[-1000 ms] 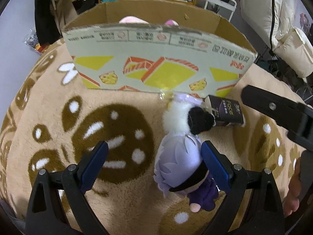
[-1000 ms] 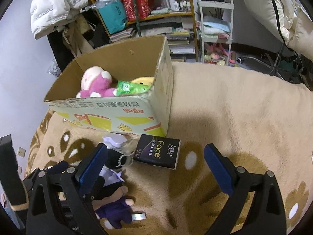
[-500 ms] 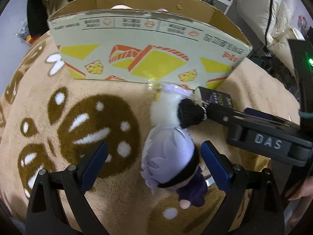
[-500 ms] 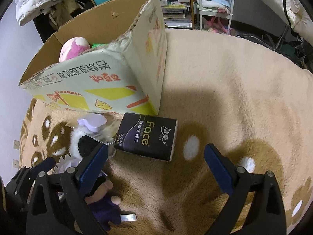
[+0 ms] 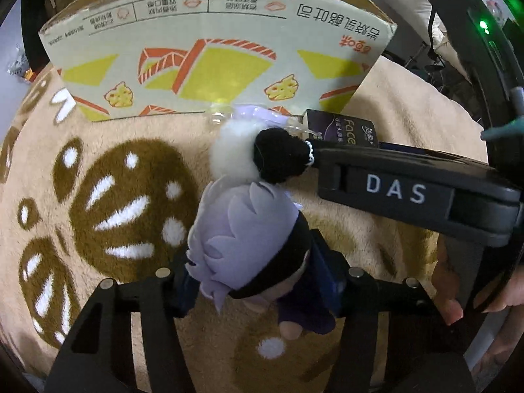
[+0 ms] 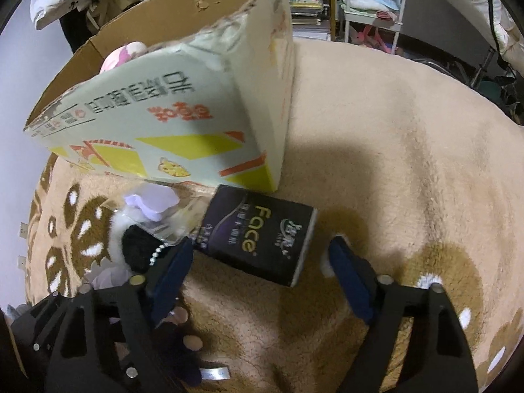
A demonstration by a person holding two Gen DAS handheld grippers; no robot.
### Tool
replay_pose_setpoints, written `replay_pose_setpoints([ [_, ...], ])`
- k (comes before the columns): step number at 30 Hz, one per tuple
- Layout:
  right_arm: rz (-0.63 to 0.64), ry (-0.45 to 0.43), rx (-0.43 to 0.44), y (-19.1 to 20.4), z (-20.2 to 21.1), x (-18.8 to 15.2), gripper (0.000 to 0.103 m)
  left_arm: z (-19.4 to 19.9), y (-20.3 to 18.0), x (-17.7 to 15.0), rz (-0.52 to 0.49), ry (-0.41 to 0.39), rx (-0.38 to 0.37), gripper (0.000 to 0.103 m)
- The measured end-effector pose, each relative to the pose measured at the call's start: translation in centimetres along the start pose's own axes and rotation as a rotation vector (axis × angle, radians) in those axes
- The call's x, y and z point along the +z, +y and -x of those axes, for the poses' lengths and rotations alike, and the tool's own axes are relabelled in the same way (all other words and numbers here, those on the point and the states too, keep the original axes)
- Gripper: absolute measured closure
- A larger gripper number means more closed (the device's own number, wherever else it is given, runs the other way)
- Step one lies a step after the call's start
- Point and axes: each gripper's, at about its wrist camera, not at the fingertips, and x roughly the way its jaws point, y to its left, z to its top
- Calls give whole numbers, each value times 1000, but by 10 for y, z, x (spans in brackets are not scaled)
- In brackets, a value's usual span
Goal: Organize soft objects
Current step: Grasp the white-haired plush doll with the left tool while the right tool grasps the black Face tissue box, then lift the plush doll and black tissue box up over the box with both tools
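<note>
A plush doll [image 5: 249, 239] with lilac hair, a black band and a purple body lies on the beige blanket. My left gripper [image 5: 258, 278] is shut on the doll's head. White and black pompoms [image 5: 258, 157] hang off the doll's top. A black "Face" tissue pack [image 6: 258, 235] lies by the corner of the cardboard box [image 6: 183, 124]. My right gripper [image 6: 262, 281] is open, its fingers on either side of the pack's near end. The pack also shows in the left wrist view [image 5: 344, 127], behind the right gripper's body [image 5: 409, 193].
The cardboard box [image 5: 209, 65] stands just behind the doll, with a pink plush [image 6: 124, 55] inside. The brown-patterned beige blanket [image 6: 393, 163] stretches to the right. Shelves and a white rack [image 6: 370, 0] stand beyond it.
My left gripper has closed on the doll's head. My right gripper has moved forward and down until its open fingers flank the tissue pack.
</note>
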Motion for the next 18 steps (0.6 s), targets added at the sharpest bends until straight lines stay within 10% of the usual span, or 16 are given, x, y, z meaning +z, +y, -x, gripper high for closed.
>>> replay_pose_setpoints([
  [12, 2, -10, 25, 1, 6, -1, 36, 26, -3, -5, -26, -70, 85, 47],
  [18, -47, -23, 91, -7, 19, -6, 65, 39, 0, -6, -44, -103, 145, 47],
])
